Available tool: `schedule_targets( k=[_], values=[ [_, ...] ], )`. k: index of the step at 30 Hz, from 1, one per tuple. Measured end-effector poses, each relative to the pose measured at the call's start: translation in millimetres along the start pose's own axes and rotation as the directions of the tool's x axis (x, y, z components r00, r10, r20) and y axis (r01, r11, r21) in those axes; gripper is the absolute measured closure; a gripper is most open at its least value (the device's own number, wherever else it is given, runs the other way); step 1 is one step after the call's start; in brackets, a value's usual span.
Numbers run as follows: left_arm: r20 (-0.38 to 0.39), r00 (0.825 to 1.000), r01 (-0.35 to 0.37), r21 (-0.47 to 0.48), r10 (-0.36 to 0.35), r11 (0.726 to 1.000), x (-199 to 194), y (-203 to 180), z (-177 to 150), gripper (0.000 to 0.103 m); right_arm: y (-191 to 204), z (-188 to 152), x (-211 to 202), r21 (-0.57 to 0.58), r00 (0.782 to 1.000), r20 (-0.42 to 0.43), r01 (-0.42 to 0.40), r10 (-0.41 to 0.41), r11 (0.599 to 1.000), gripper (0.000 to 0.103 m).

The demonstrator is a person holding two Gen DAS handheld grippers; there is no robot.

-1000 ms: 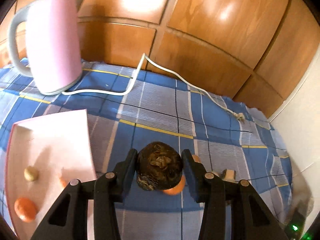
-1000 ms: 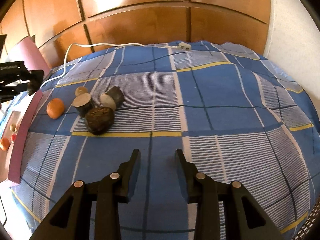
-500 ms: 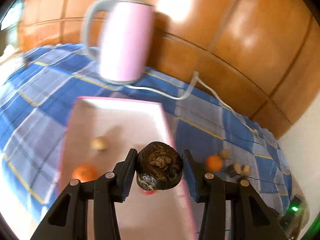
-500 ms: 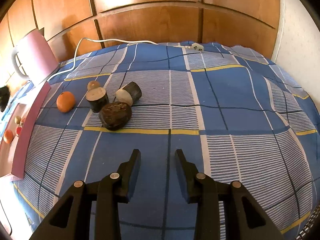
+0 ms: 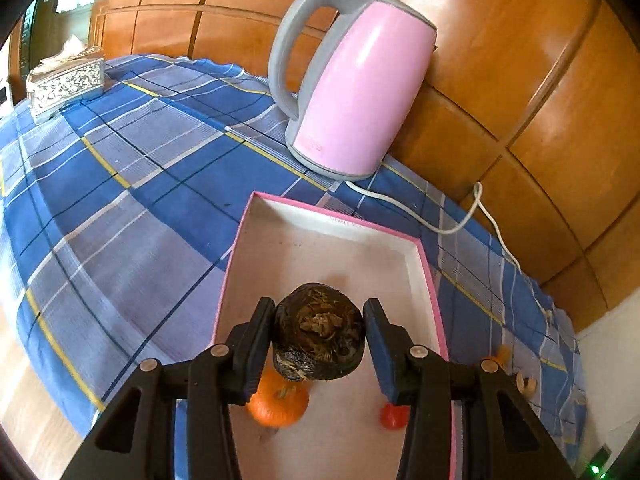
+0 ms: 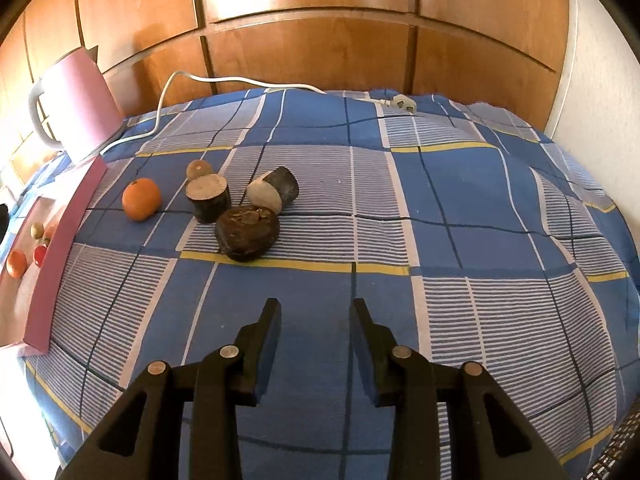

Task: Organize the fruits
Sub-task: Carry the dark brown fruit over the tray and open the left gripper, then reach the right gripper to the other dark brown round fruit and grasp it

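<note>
Dark brown rough round fruit (image 5: 319, 334) pinched by left gripper (image 5: 319, 344) – held above pink-rimmed shallow cardboard box (image 5: 416, 258), near its front edge. Right gripper (image 6: 316, 320) spread, empty – held over blue checked tablecloth (image 6: 460, 208).

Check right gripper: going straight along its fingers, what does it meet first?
Likely the bare plaid cloth. The right gripper is open and empty; the dark brown fruit sits ahead and slightly left, probably off the line, though depth is unclear.
</note>
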State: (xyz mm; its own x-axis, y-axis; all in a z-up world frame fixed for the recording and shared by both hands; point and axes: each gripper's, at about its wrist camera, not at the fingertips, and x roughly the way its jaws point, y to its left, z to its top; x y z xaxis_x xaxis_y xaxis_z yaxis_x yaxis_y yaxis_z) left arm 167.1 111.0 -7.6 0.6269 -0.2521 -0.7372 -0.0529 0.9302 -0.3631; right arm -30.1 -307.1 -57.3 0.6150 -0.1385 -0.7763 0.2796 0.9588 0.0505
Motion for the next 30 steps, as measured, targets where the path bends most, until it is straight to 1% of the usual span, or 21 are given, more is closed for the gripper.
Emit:
schedule_targets(
  k=[5,10,12,13,18,22,24,28,30],
  values=[
    [-0.002,0.999,-0.037,0.045,0.037,0.998,17,-10,3,0.057,-1,0,0,0.001,1.0,-0.006,0.016,-0.016,1.0,0.068],
    [-0.013,0.998,-0.057,0.081,0.058,0.995,28,-15,-8,0.057,-1,0,2,-0.003,1.0,-0.014,0.024,-0.024,1.0,0.068],
    [-0.005,0.998,-0.064,0.085,0.065,0.994,27,-16,-13,0.048,0,0,2,-0.005,1.0,-0.013,0.025,-0.025,1.0,0.068],
    [0.004,0.998,-0.064,0.087,0.064,0.994,24,-17,-15,0.044,0,0,1,-0.007,1.0,-0.012,0.025,-0.025,1.0,0.068],
    [0.034,0.996,-0.089,0.111,0.086,0.99,8,-24,-27,0.044,1,0,0,-0.008,1.0,-0.007,0.025,-0.025,1.0,0.068],
    [0.068,0.989,-0.136,0.113,0.129,0.984,-9,-28,-41,0.044,1,-1,0,-0.003,1.0,-0.009,0.021,-0.021,1.0,0.068],
    [0.081,0.988,-0.14,0.112,0.131,0.984,-18,-29,-49,0.044,1,0,0,-0.001,1.0,-0.008,0.018,-0.018,1.0,0.068],
    [0.087,0.988,-0.137,0.109,0.127,0.985,-30,-31,-61,0.038,1,-1,0,0.001,1.0,-0.006,0.014,-0.014,1.0,0.068],
    [0.085,0.989,-0.132,0.111,0.123,0.985,-35,-33,-67,0.038,1,-1,0,0.004,1.0,-0.007,0.009,-0.009,1.0,0.068]
  ],
)
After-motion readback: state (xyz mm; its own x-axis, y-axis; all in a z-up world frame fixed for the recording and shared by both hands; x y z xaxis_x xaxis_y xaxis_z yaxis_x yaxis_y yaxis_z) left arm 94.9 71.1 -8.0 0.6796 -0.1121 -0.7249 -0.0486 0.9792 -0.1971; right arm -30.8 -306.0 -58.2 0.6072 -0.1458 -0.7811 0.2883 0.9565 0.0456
